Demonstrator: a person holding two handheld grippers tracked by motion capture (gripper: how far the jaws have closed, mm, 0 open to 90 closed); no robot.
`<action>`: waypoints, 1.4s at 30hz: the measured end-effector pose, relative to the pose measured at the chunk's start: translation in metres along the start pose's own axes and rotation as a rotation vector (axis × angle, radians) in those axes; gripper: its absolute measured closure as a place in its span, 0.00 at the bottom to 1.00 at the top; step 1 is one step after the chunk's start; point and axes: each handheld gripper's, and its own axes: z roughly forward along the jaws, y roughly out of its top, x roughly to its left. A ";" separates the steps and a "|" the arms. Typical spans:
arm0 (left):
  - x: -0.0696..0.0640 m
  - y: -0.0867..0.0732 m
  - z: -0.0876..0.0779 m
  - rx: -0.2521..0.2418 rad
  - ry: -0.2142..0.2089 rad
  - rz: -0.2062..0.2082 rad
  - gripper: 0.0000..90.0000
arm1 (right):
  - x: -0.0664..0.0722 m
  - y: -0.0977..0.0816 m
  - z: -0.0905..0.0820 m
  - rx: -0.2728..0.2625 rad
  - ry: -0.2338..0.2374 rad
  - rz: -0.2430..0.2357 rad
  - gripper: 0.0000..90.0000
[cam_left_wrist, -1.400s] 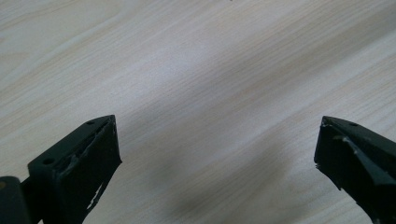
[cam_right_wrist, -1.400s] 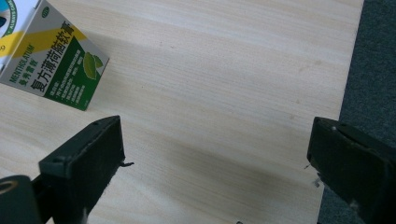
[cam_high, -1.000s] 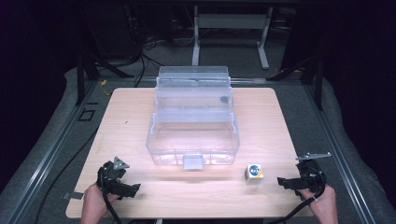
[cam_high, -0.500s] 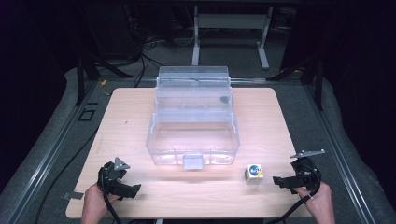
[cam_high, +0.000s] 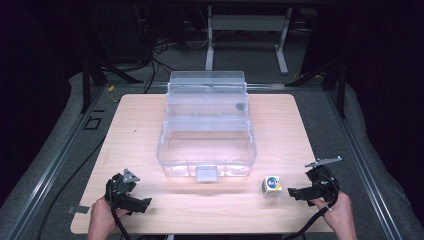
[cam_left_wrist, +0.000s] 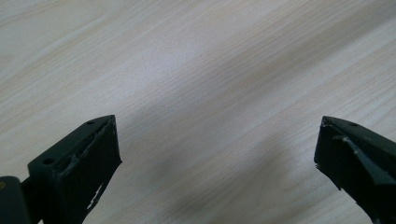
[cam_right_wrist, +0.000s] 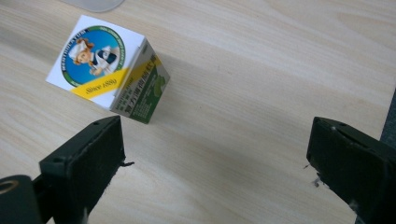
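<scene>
Right gripper (cam_right_wrist: 215, 154) gapes wide, empty, off-centre from small white printed carton (cam_right_wrist: 109, 70); closing now risks nudging it aside. Left gripper (cam_left_wrist: 217, 154) also wide, empty.

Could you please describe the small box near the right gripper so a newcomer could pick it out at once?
Start at the clear bin mid-table. Just off its front right corner, before the right gripper, sits a small box. Its white top bears a round blue picture and a yellow band.
</scene>
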 end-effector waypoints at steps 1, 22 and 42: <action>0.000 0.000 0.000 0.001 -0.001 0.000 0.00 | 0.002 0.002 0.000 0.002 -0.009 -0.004 0.04; -0.001 0.001 0.001 0.002 -0.007 0.003 0.00 | 0.015 0.036 0.002 0.064 0.001 -0.065 0.04; -0.002 0.001 0.002 0.002 -0.006 0.011 0.00 | 0.042 0.075 0.018 0.154 0.025 -0.132 0.01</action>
